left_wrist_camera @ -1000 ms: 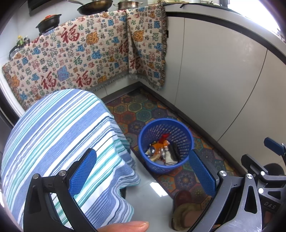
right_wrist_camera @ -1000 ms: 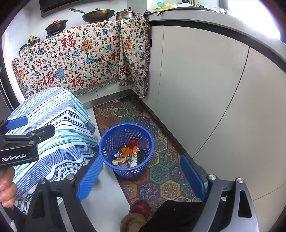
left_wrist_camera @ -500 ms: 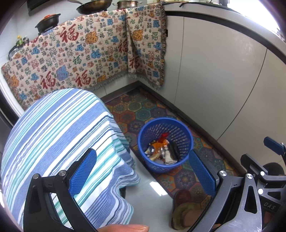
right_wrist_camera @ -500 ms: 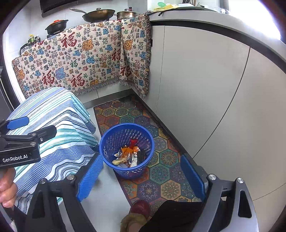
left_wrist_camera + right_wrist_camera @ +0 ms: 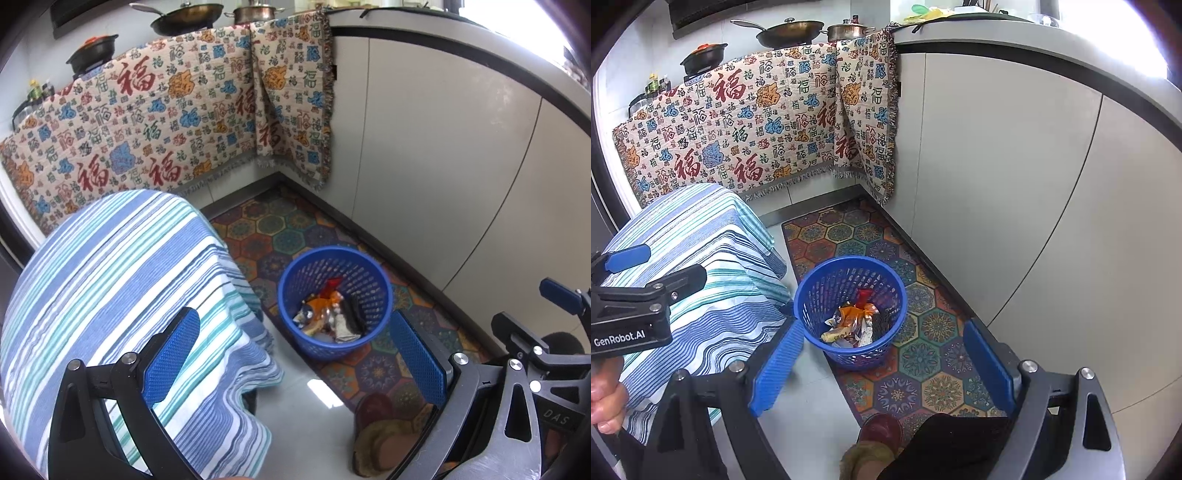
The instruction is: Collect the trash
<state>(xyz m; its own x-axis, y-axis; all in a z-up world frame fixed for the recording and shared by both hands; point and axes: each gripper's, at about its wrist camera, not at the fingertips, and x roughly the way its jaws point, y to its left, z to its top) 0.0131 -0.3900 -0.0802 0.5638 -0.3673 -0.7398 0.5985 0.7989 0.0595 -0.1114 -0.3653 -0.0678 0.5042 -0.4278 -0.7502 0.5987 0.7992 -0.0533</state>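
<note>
Round blue plastic mesh basket (image 5: pixel 334 301) on the hexagon-patterned mat (image 5: pixel 923 354), crumpled foil wrappers (image 5: pixel 851 325) piled inside. Striped cloth-draped bench (image 5: pixel 110 288) just left of basket. Left tongs (image 5: pixel 295 354) and right tongs (image 5: pixel 882 367) both wide, ribbed blue pads empty, above basket.

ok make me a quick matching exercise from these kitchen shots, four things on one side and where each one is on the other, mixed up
Things:
1. blue basket
2. wrappers
3. frying pan
4. striped cloth

Places:
A. on the stove at the back
B. draped over the table
C. inside the basket
D. on the patterned floor mat

Pairs: 1-D, 2-C, 3-A, 4-B
</note>
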